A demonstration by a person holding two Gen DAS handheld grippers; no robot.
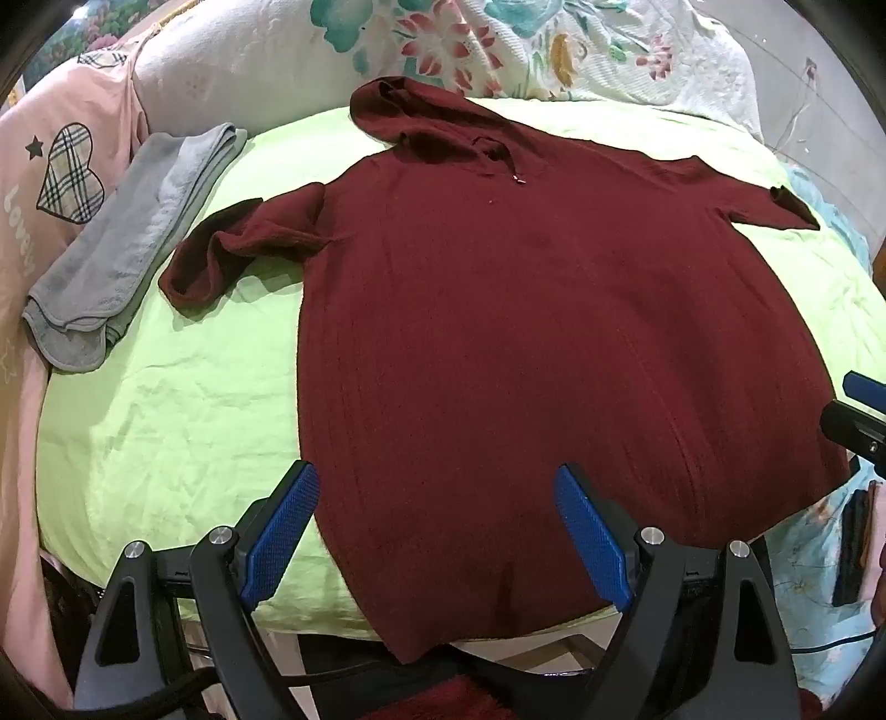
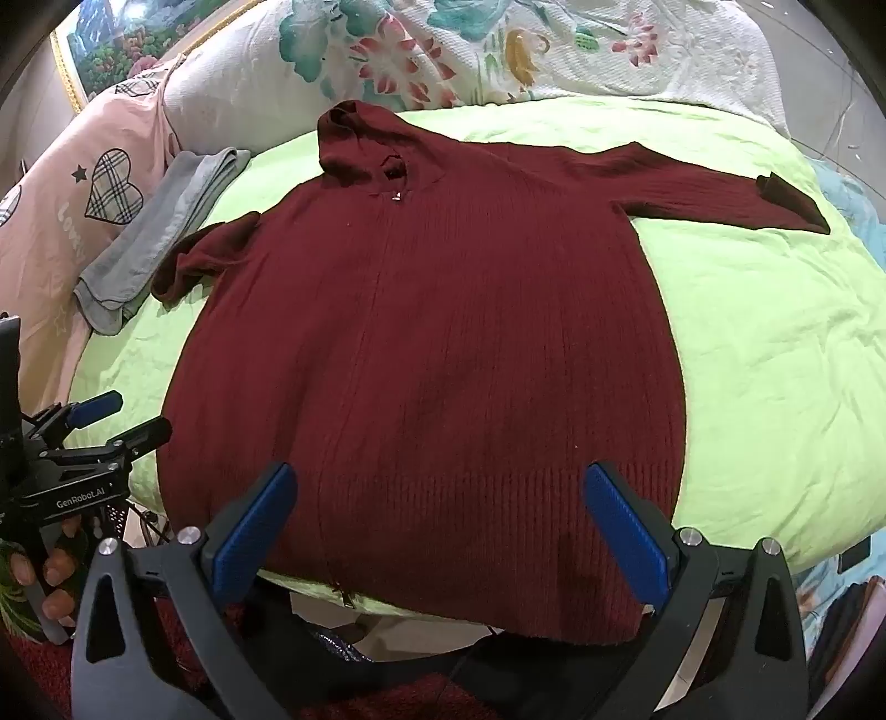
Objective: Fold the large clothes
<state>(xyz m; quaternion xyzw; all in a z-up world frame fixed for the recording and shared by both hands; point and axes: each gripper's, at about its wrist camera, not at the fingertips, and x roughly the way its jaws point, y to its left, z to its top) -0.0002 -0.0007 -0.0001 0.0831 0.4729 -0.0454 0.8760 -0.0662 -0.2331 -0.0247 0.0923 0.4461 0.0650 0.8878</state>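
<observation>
Two blue-padded claws gape over the near hem of a dark red knitted hooded sweater.

The left claw (image 1: 437, 531) hangs released above the hem's left part, its blue ribbed pads (image 1: 282, 531) wide apart and gripping nothing; the right claw (image 2: 443, 531) is likewise released — over the hem's right part. The dark red knitted hooded sweater (image 1: 526, 343) lies flat, front up, on a lime-green bed sheet (image 1: 166, 421), hood away from the cameras, both sleeves spread outward, its hem drooping over the bed's near edge. A folded grey towel (image 1: 127, 243) lies left of the left sleeve — beside a pink quilt with plaid hearts (image 1: 66, 166). A white floral blanket (image 2: 498, 50) is heaped beyond the hood.
</observation>
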